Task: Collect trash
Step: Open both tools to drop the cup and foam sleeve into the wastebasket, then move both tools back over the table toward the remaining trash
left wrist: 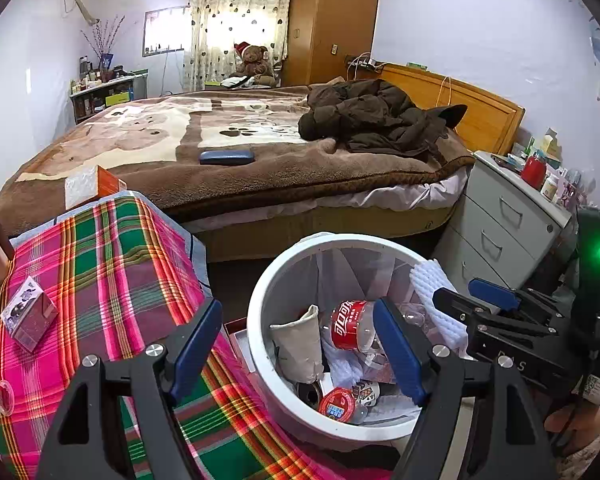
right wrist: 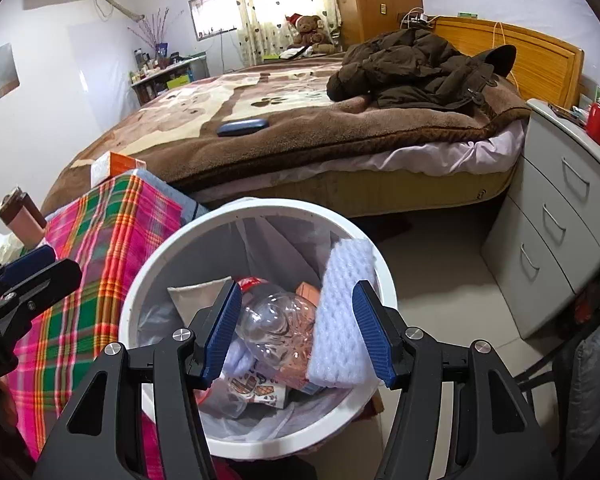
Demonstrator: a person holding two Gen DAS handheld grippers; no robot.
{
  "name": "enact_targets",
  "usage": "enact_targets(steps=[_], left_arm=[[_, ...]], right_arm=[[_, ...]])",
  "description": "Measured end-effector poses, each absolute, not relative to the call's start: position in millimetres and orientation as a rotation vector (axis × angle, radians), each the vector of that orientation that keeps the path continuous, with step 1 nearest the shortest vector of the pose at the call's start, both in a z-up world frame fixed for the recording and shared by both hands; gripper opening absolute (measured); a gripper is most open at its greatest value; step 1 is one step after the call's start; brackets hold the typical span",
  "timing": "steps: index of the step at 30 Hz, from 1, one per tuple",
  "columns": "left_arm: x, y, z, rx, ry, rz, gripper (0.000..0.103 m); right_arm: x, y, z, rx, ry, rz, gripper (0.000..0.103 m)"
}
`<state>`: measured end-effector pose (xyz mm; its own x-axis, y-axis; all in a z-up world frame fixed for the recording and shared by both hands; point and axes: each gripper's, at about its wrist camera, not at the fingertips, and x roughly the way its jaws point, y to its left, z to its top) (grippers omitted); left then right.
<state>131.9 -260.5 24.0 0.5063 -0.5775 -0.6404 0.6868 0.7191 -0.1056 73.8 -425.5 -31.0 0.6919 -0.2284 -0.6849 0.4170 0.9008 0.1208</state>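
A white trash bin stands on the floor between the plaid-covered table and the bed. It holds a crushed cola bottle, a beige bag, cups and wrappers. My left gripper hangs open over the bin with nothing between its pads. My right gripper is open above the bin. A white foam sheet leans on the rim beside its right finger, with the left pad well clear of it. A clear bottle lies below. Each gripper shows at the edge of the other's view, the right gripper and the left gripper.
On the plaid cloth lie a small carton and a clear plastic cup. An orange tissue box sits at the bed's corner. A grey nightstand stands right of the bin. Bare floor lies in front of it.
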Motion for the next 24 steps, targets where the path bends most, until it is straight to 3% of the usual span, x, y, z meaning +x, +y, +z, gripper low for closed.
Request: enact_targets(steps=[24], left_arm=[[133,-183,41,0.098,0.652,-0.648,0.08]], right_arm=[[82,-379,-7,0.251,0.617,-0.267,0.059]])
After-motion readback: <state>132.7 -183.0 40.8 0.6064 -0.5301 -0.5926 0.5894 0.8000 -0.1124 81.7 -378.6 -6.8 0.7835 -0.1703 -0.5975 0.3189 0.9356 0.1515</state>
